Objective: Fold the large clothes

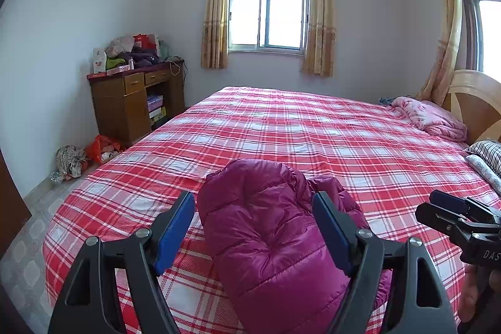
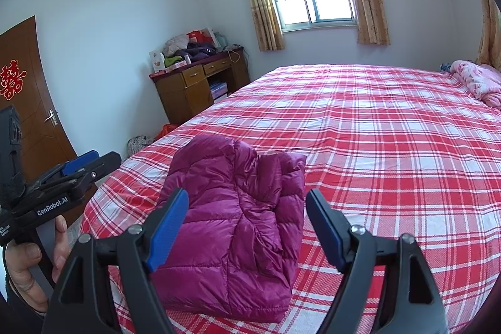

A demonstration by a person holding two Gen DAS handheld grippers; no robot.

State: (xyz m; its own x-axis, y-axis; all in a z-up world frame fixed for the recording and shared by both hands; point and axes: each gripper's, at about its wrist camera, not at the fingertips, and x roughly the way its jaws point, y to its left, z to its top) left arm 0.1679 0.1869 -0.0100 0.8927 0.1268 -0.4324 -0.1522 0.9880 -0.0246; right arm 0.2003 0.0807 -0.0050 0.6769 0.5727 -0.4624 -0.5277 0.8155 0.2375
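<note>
A magenta puffer jacket [image 1: 269, 237] lies folded into a compact bundle near the front edge of the bed; it also shows in the right wrist view [image 2: 231, 224]. My left gripper [image 1: 253, 208] is open and empty, held above the bundle with a blue pad on each side of it. My right gripper [image 2: 247, 205] is open and empty, also above the jacket. The right gripper shows at the right edge of the left wrist view [image 1: 451, 208], and the left gripper shows at the left of the right wrist view [image 2: 84, 165], held in a hand.
The bed [image 1: 313, 127] has a red and white plaid sheet. A pink quilt [image 1: 429, 115] and striped pillows [image 1: 488, 152] lie by the headboard. A cluttered wooden desk [image 1: 134, 102] stands at the far left wall, with bags [image 1: 84, 155] on the floor. A brown door [image 2: 34, 102] is at left.
</note>
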